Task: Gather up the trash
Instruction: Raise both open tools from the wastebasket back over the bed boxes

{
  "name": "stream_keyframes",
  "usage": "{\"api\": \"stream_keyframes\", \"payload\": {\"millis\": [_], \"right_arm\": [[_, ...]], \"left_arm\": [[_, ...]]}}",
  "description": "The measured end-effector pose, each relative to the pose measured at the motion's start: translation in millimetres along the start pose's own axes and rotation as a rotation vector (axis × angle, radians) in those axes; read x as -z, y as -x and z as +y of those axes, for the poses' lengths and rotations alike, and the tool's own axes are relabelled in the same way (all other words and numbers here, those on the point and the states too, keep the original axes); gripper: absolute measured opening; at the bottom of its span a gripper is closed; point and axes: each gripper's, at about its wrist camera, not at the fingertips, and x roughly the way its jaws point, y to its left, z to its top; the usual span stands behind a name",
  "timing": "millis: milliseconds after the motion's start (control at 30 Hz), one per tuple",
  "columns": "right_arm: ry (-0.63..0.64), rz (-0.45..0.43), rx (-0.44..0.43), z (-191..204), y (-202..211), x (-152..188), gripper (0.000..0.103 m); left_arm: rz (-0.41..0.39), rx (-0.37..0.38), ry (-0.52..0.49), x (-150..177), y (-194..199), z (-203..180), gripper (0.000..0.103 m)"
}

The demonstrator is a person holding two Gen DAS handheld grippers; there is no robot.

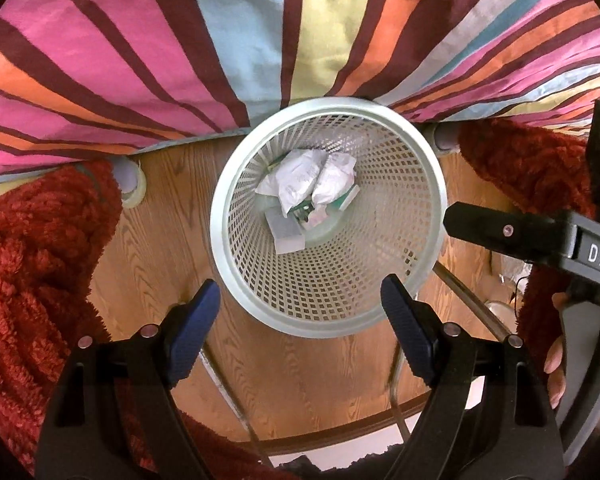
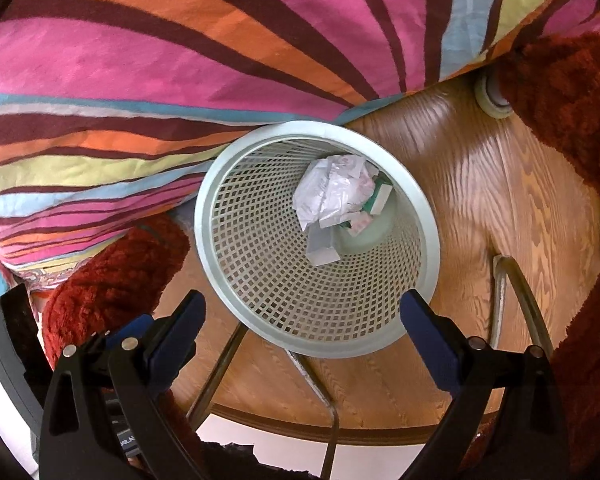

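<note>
both tongs hang spread, nothing between them: left gripper (image 1: 300,300), right gripper (image 2: 303,312), over the mesh bin (image 1: 236,184) with crumpled paper (image 1: 306,178) inside (right tool reads "das"), striped cover (image 1: 140,40) behind.

Striped bedcover (image 1: 148,64), red shaggy rug (image 1: 32,248), wooden floor (image 1: 300,376).

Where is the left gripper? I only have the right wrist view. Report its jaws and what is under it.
Observer: The left gripper is open and empty, hovering over the near rim of the white mesh wastebasket.
Operator: Describe my right gripper from that side.
Observer: The right gripper comes in from the right, one finger tipped beside the basket's rim, with a hand on its handle.
</note>
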Motion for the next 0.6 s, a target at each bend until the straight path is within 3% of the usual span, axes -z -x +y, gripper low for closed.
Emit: {"api": "stream_keyframes", "payload": {"millis": [600], "right_arm": [[0.171,-0.242,-0.045,25.2,56.1,23.9,0.095]], "left_arm": [[-0.230,-0.020,0.014,18.3,52.2,1.8,0.080]]}}
